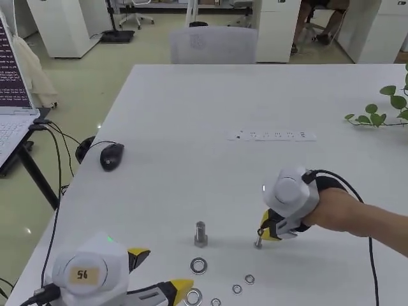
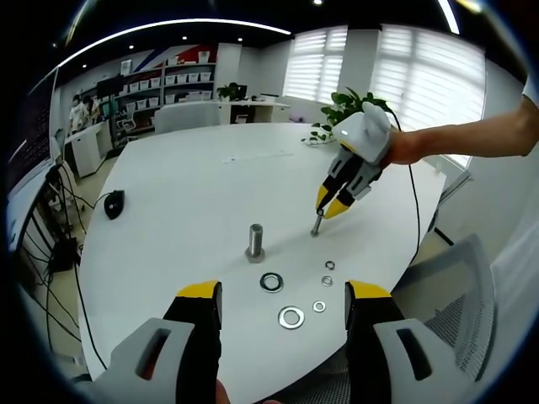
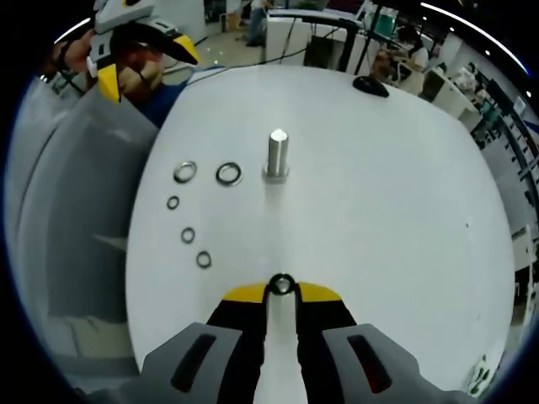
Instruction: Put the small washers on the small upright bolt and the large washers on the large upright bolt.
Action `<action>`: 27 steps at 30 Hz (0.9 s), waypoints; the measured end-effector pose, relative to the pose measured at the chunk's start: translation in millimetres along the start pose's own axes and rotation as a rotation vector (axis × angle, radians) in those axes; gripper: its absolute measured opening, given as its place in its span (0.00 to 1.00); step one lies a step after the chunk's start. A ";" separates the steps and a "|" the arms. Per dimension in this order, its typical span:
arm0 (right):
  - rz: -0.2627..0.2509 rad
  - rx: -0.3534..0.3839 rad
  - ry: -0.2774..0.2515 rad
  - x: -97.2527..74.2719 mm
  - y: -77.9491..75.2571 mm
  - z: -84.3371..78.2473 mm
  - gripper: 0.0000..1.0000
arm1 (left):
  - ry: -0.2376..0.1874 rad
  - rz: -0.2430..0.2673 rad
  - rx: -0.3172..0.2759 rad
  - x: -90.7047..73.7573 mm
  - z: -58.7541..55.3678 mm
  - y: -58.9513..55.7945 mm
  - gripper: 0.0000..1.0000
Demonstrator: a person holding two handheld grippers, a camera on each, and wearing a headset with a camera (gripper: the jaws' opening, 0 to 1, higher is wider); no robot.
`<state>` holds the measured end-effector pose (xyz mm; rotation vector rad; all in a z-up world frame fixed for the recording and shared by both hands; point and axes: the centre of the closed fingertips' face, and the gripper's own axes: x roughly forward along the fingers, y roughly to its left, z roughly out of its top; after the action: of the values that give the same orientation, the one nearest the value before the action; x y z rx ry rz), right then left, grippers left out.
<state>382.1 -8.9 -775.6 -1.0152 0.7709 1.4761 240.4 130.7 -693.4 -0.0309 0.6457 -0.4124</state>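
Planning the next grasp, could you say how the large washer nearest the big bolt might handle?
The large washer lies flat and thin on the smooth table, so it probably slides when nudged. It looks metallic, so likely rigid. On edge, its round rim could roll.

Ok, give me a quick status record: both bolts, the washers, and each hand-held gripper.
large bolt: upright on the table, no washer on it
small bolt: upright, no washer seen on it, held at its top
large washers: two, flat on the table, on the person's side of the large bolt
small washers: three, flat on the table in a loose row
left hand-held gripper: open, holding nothing, by the washers
right hand-held gripper: shut on the small bolt
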 end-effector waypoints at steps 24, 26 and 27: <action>0.008 0.077 0.055 36.4 6.0 -24.7 0.13 | 0.007 0.011 -0.001 -3.6 -0.7 4.1 0.58; 0.013 0.079 0.048 37.1 7.3 -24.8 0.13 | 0.011 0.009 0.001 -3.2 -1.4 4.1 0.58; 0.012 0.080 0.048 36.9 7.7 -25.2 0.14 | 0.012 0.009 0.004 -3.1 -1.2 3.9 0.58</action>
<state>378.9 -17.1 -820.1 -0.9896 0.8648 1.4246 238.8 135.6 -693.2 -0.0215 0.6564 -0.4059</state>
